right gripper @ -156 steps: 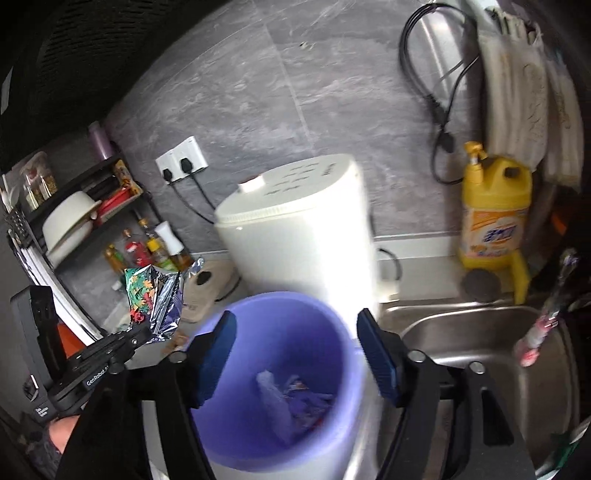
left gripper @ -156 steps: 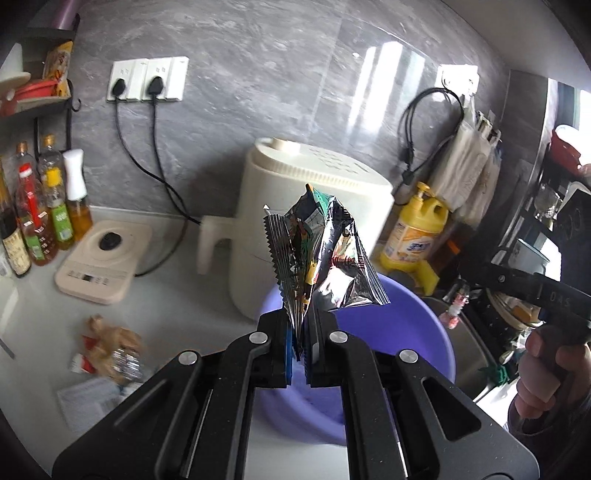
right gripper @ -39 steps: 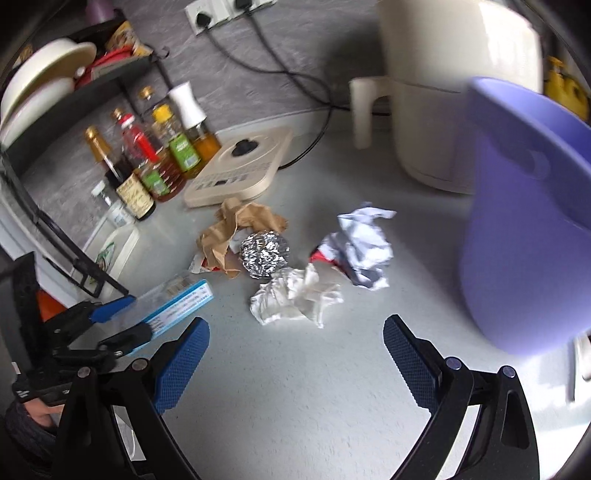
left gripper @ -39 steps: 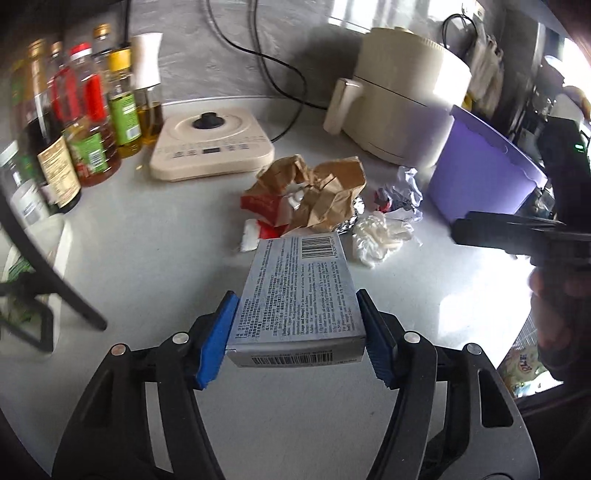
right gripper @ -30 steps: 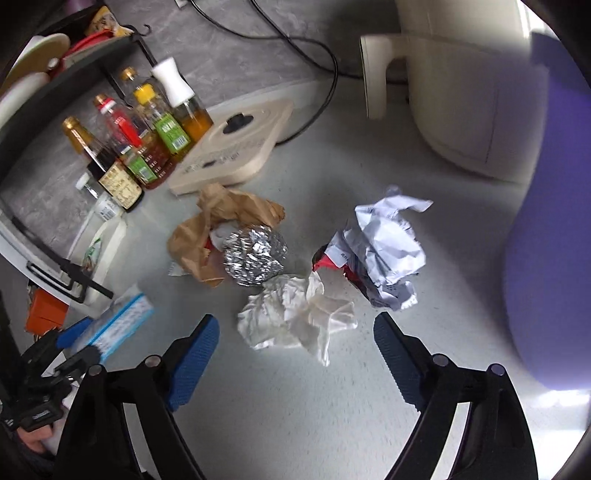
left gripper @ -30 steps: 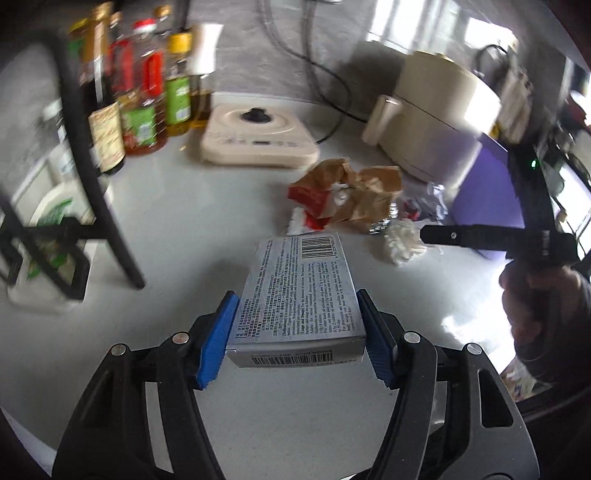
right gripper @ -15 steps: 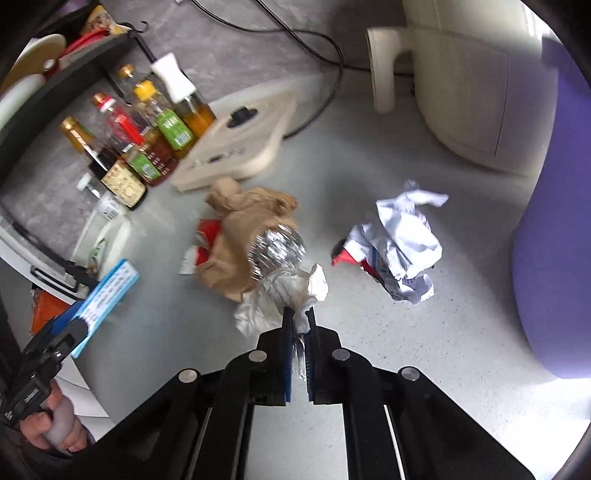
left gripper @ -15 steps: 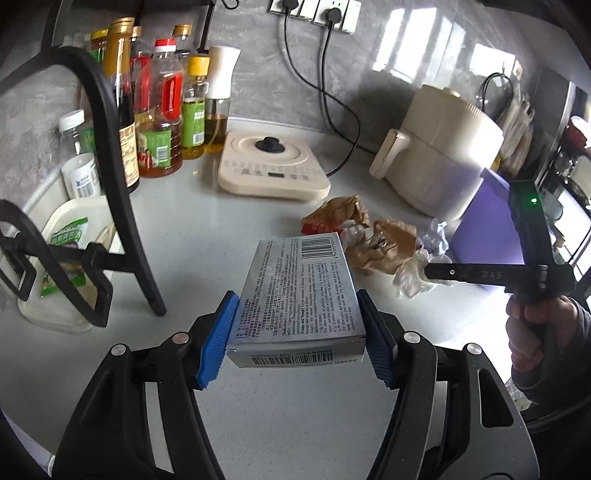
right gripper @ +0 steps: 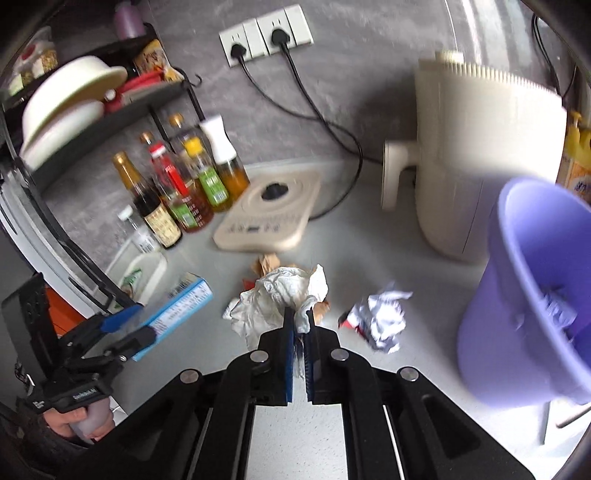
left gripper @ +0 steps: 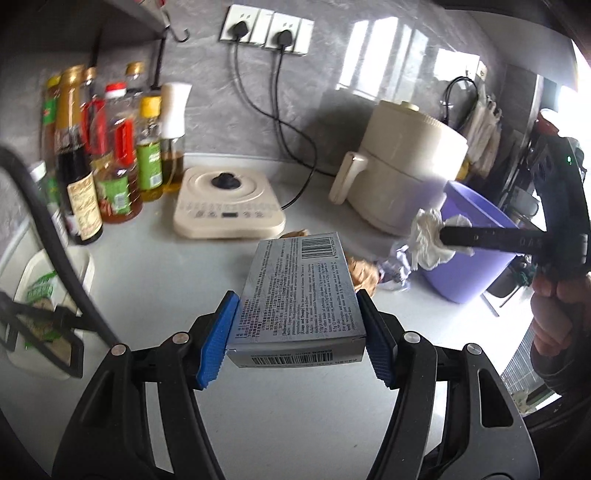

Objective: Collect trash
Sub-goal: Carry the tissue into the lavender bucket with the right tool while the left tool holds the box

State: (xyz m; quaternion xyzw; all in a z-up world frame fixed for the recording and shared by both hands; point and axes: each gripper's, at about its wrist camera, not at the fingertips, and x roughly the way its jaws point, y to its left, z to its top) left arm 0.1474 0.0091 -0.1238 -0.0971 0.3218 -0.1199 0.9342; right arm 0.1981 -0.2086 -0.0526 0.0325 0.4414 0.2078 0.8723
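My left gripper (left gripper: pixel 297 328) is shut on a grey cardboard box (left gripper: pixel 299 291) and holds it above the counter; box and gripper also show in the right wrist view (right gripper: pixel 173 314). My right gripper (right gripper: pixel 300 332) is shut on a crumpled white tissue (right gripper: pixel 277 299), lifted off the counter; the tissue also shows in the left wrist view (left gripper: pixel 428 240). The purple bin (right gripper: pixel 524 295) stands at the right with trash inside. A crumpled paper ball (right gripper: pixel 384 317) and a brown paper bag (right gripper: pixel 269 264) lie on the counter.
A cream air fryer (right gripper: pixel 480 147) stands behind the bin. A cream induction cooker (left gripper: pixel 227 206) and several sauce bottles (left gripper: pixel 110 158) sit at the back left. A black rack (right gripper: pixel 85 122) holds bowls. Cables run from the wall sockets (left gripper: pixel 266 27).
My right gripper has risen with the tissue and swung toward the bin. My left gripper has lifted the box higher and tilted up toward the wall.
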